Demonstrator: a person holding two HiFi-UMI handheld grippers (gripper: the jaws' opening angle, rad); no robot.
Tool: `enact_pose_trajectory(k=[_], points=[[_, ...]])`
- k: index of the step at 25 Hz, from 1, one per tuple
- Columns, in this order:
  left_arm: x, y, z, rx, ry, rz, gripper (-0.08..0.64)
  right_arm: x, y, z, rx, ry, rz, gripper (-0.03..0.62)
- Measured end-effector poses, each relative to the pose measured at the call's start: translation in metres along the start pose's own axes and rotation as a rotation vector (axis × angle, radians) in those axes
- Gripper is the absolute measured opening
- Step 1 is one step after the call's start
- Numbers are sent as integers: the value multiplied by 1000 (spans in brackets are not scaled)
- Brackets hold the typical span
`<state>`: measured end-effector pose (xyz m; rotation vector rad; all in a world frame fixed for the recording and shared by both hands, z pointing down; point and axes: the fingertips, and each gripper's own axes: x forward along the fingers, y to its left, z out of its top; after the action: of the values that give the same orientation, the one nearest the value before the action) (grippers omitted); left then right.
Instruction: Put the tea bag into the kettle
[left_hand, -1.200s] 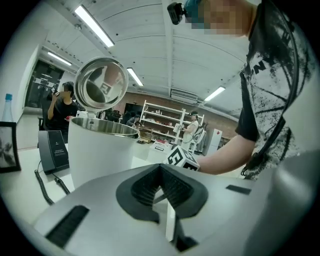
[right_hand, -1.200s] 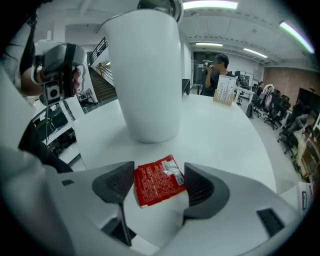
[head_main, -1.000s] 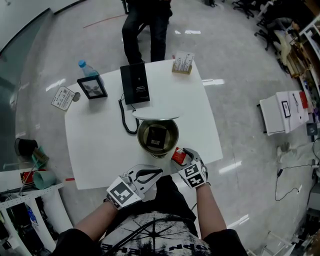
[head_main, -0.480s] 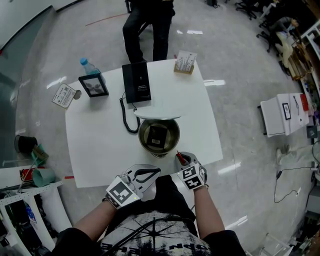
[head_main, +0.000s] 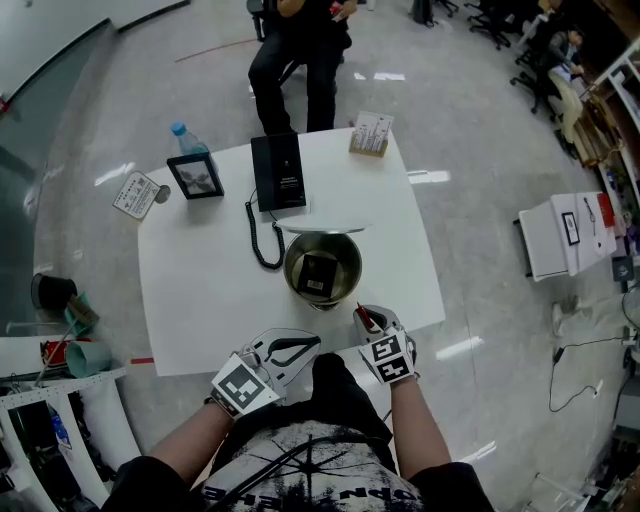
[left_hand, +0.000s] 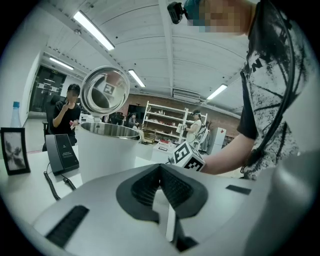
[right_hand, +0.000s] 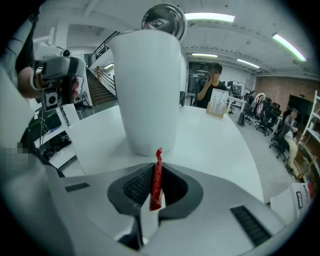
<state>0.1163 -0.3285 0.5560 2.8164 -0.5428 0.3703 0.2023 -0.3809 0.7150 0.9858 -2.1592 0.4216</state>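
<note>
Just closing on tea bag (right_hand: 157, 167), right hand-held gripper (right_hand: 154, 192) sits at table (head_main: 200, 300) edge

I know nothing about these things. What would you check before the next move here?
1. Grip on the tea bag: ok; the right tool, whose jaws have just been closing, pinches it.
2. The kettle stands upright on the table: ok.
3. Its lid is open: ok.
4. The left tool is clear of the kettle: ok; shut, empty.
5. Water inside the kettle: cannot tell.
</note>
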Motion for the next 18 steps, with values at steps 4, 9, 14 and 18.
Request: enact_pose_trajectory(k=[4, 9, 14, 18], points=[[-9, -3, 12, 44, -21, 9, 9, -27, 0, 28, -18, -75, -28, 37], [-21, -3, 25, 66, -62, 19, 9, -64, 3, 68, -35, -186, -69, 37], [-36, 4, 39, 109, -116, 38, 8, -102, 9, 111, -21, -332, -98, 37], [-47, 8, 49, 137, -142, 46, 9, -128, 12, 134, -5, -421, -131, 37]])
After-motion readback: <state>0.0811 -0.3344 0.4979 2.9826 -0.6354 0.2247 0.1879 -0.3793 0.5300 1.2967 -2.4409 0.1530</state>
